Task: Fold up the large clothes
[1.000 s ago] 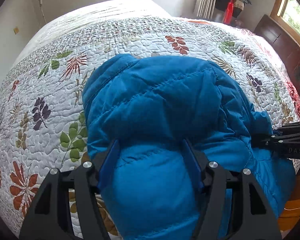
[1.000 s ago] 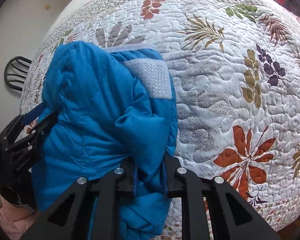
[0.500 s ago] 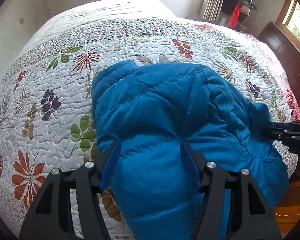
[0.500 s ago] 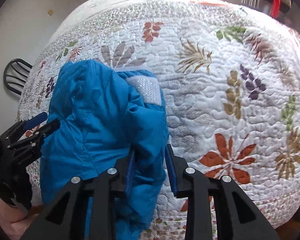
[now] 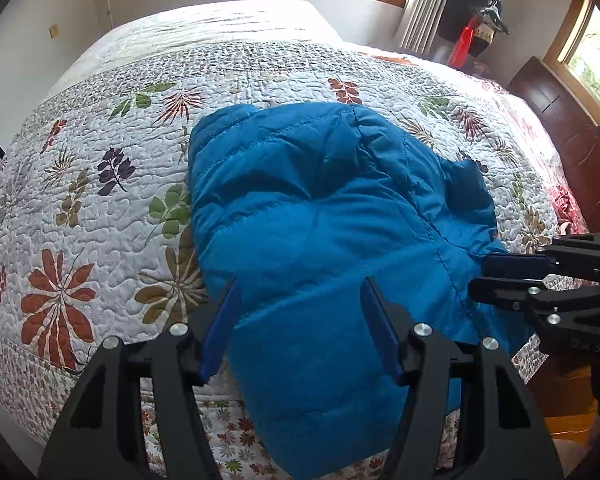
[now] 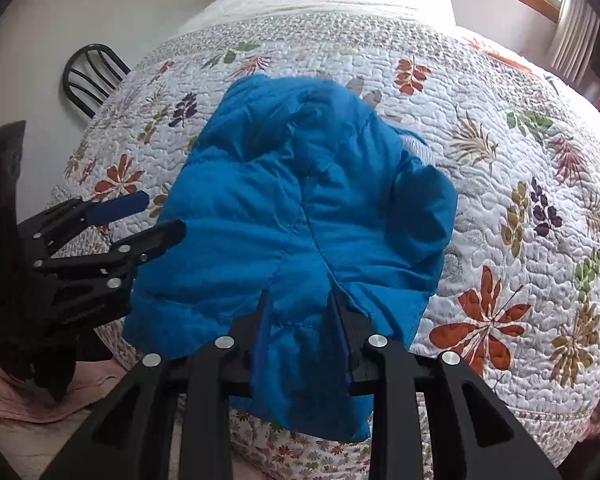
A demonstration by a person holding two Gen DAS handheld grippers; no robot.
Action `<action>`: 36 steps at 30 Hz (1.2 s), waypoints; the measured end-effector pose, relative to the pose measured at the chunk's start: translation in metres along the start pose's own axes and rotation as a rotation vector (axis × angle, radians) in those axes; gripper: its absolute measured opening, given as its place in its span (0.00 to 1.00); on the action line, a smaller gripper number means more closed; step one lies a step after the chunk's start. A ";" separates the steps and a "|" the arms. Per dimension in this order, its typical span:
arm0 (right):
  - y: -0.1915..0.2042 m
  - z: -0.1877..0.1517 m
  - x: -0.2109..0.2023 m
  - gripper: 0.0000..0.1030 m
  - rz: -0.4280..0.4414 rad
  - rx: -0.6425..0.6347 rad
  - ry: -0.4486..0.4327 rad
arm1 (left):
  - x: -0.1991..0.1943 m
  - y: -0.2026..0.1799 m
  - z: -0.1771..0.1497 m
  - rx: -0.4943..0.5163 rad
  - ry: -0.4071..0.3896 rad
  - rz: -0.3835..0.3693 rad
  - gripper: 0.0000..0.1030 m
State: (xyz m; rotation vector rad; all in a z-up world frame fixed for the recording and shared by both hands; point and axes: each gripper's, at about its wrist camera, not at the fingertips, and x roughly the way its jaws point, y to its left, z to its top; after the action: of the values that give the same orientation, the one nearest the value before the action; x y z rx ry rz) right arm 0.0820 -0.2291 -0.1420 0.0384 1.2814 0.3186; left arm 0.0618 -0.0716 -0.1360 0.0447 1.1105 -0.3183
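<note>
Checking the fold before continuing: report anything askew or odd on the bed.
The blue jacket is bunched and lopsided on the quilt, its near end hanging over the bed's edge, gripped by both the left gripper and right gripper. Nothing damaged.

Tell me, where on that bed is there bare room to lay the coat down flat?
Bare quilt lies right of the blue jacket, toward the window side, and beyond it up to the plain white strip. The near edge is crowded by both grippers.
</note>
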 end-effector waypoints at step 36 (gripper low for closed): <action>-0.016 0.045 0.039 0.23 0.042 0.044 0.002 | 0.044 0.007 0.022 0.023 0.049 -0.018 0.62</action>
State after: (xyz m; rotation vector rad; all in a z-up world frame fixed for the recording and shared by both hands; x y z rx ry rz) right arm 0.1376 -0.2279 -0.1684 0.1027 1.2910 0.3270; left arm 0.1012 -0.0790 -0.1658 0.0639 1.1563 -0.3475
